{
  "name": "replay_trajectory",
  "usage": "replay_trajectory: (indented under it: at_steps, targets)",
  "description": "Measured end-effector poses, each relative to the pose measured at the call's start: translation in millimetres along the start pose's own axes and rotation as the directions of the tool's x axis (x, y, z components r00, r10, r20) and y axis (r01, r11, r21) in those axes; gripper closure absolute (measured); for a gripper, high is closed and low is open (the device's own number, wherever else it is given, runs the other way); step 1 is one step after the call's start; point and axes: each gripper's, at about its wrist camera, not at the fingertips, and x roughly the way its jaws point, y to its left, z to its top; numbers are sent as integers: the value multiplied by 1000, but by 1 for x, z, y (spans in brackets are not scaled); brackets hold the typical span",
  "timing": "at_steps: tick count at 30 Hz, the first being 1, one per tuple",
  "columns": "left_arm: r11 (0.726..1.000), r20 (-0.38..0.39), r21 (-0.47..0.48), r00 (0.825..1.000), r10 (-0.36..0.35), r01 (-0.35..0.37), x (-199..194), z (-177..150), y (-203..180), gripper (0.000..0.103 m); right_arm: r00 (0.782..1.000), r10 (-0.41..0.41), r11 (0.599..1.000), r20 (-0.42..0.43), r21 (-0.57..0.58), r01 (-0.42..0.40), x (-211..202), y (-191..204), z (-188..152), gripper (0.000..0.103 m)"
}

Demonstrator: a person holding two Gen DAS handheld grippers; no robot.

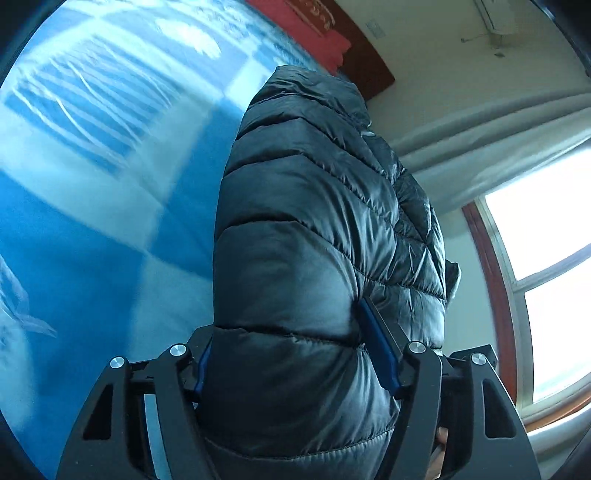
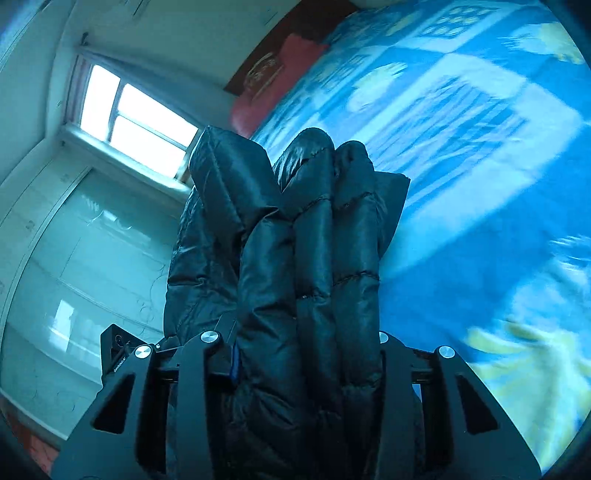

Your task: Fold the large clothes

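Two grippers clamp a black quilted down jacket (image 1: 314, 236) above a blue patterned bedspread (image 1: 92, 221): the left gripper (image 1: 295, 365) pinches a puffy fold, the right gripper (image 2: 306, 354) bunched layers; beyond them, a window (image 2: 129, 118) and red pillow (image 2: 258, 99).

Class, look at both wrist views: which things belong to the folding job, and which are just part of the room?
Belonging to the job:
- black puffer jacket
- left gripper, clamped on the jacket
- right gripper, clamped on the jacket
- blue patterned bedspread

Just there:
- window
- red pillow
- air conditioner
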Motion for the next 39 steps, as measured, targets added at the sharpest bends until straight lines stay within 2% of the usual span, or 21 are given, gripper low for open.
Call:
replay_trajectory:
  at_steps: [7, 13, 15, 21, 24, 30, 32, 38, 39]
  targets:
    - [997, 83, 25, 994, 67, -69, -30, 59, 27, 38, 996, 61, 998, -57, -7, -62, 79, 31, 26, 65]
    - [994, 49, -41, 993, 103, -101, -14, 76, 62, 37, 994, 1, 1000, -108, -6, -2, 121, 24, 33, 65]
    - [995, 46, -53, 996, 81, -79, -13, 73, 70, 36, 994, 5, 1000, -112, -12, -7, 122, 22, 34, 63]
    - [996, 38, -90, 999, 17, -14, -30, 72, 91, 32, 993, -18, 999, -114, -28, 15, 114, 26, 34, 47]
    - [995, 49, -103, 999, 13, -7, -46, 73, 99, 32, 993, -37, 998, -113, -55, 30, 109, 34, 36, 41]
    - [991, 45, -137, 999, 3, 3, -42, 78, 96, 31, 987, -79, 995, -139, -73, 70, 108, 37, 37, 34]
    - [992, 45, -130, 999, 5, 1, -47, 72, 94, 31, 986, -92, 994, -142, -80, 81, 100, 34, 30, 27]
    - [996, 93, -88, 995, 40, -32, -67, 65, 90, 30, 994, -39, 998, -99, -42, 35, 81, 30, 36, 25]
    - [996, 107, -80, 993, 45, -36, -68, 69, 89, 27, 995, -33, 999, -92, -37, 30, 82, 32, 40, 25]
